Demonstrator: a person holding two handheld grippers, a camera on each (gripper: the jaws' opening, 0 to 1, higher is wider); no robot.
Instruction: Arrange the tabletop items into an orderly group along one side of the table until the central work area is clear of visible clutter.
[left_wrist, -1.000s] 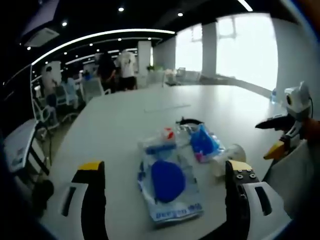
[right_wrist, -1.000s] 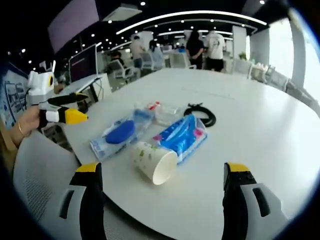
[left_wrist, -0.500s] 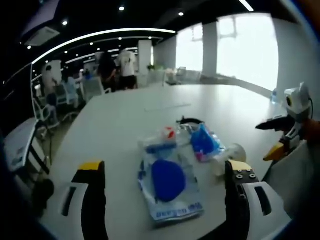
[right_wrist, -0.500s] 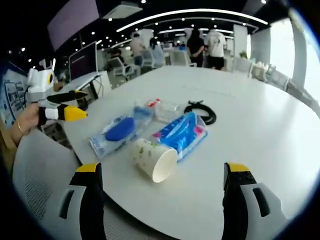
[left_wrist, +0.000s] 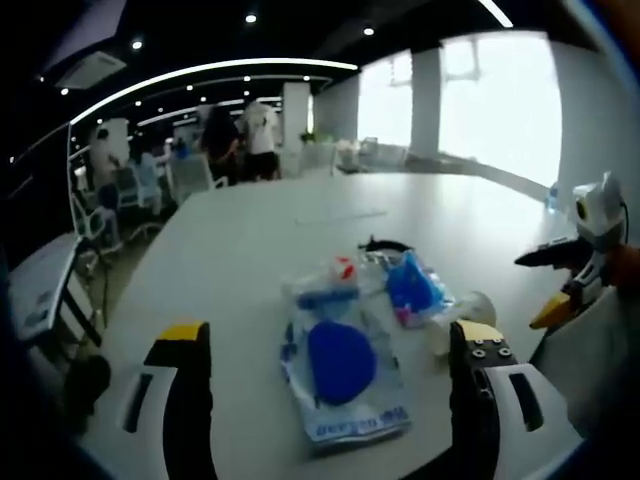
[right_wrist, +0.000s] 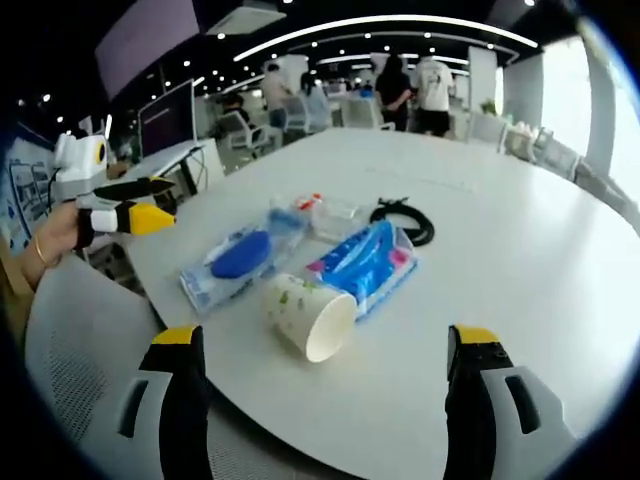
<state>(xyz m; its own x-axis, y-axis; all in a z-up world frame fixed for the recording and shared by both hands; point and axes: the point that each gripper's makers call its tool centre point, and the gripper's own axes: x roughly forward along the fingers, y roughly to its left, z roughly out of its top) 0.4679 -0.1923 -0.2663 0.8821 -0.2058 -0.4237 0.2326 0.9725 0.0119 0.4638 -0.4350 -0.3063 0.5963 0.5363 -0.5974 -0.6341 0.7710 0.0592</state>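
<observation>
While both tongs are held spread and empty above the near edge of the tabletop (right_wrist: 520, 250), nothing has yet been gripped. In the right gripper view, the right tongs (right_wrist: 325, 400) are aimed at a paper cup (right_wrist: 308, 316) lying on its side, mouth toward the camera, near the tabletop's edge. Just behind it lies a blue tissue pack (right_wrist: 365, 265), touching or nearly touching the cup; to its left a clear bag with a blue object inside (right_wrist: 235, 262), and farther back a small clear packet with a red tip (right_wrist: 322, 213) and a coiled black cable (right_wrist: 402, 222). The left tongs (right_wrist: 125, 215) are seen at the left, held by a hand, apparently parted. In the left gripper view, the left tongs (left_wrist: 330, 400) are pointed at the clear bag (left_wrist: 340, 370). The cluster sits fairly tight already, so the work is judged barely begun. The cup is probably best taken first: its rim should be pinched lightly across one wall so the paper is not crushed, then stood upright beside the pack. Flat bags are better slid than lifted.
</observation>
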